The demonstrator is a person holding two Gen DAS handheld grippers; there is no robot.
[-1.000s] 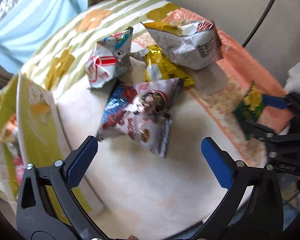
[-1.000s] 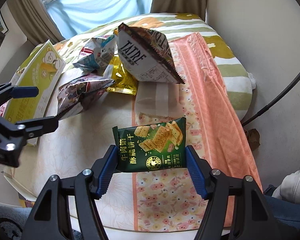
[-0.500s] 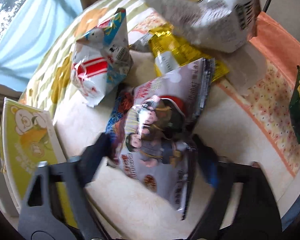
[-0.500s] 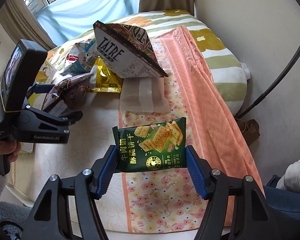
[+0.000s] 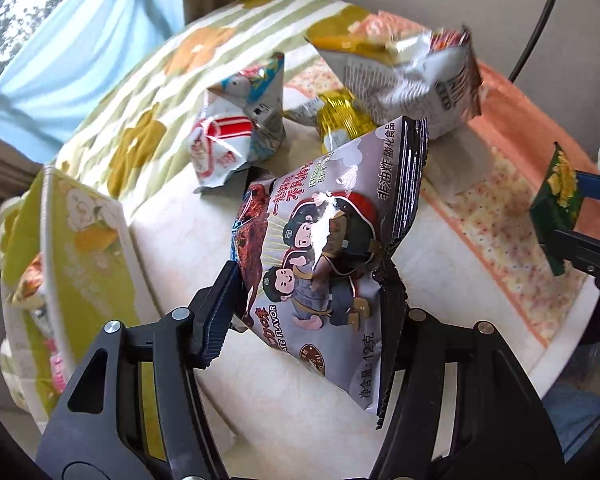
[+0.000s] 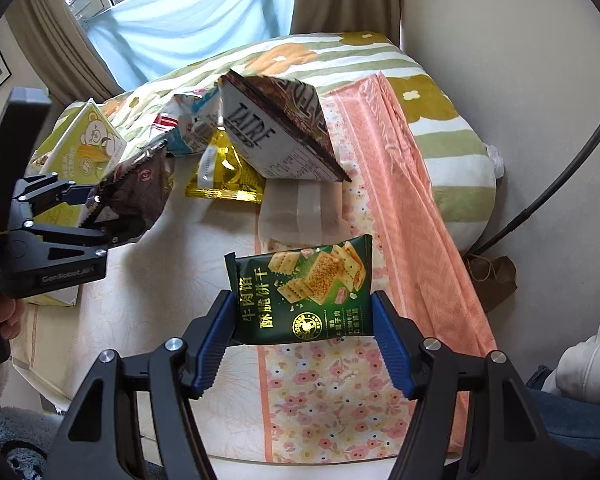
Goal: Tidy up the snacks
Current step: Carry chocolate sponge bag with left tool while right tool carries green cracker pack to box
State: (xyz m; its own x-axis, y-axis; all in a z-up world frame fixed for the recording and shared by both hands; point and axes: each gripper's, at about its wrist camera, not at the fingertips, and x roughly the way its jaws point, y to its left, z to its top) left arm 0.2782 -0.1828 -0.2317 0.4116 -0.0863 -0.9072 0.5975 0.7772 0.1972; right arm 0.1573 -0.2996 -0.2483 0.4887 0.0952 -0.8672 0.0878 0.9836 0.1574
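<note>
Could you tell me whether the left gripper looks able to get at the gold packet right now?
Probably not: the left gripper is closing on the cartoon snack bag, which sits between it and the gold packet, itself partly under the large white bag.

White-and-brown snack bag (image 6: 276,140) is showing "TATRE". Green cracker packet (image 6: 304,296) is reading "牛肉馅 酥脆饼干". Cartoon snack packet (image 5: 328,248) is displaying "非油炸 膨化食品", "FLAVOR", "净含量: 12克". Left gripper's (image 6: 100,216) black body is bearing "GenRobot.AI", faintly.

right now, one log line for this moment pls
left gripper: closing on cartoon snack bag | right gripper: holding green cracker pack | pile: three bags left | yellow box: not yet loaded
</note>
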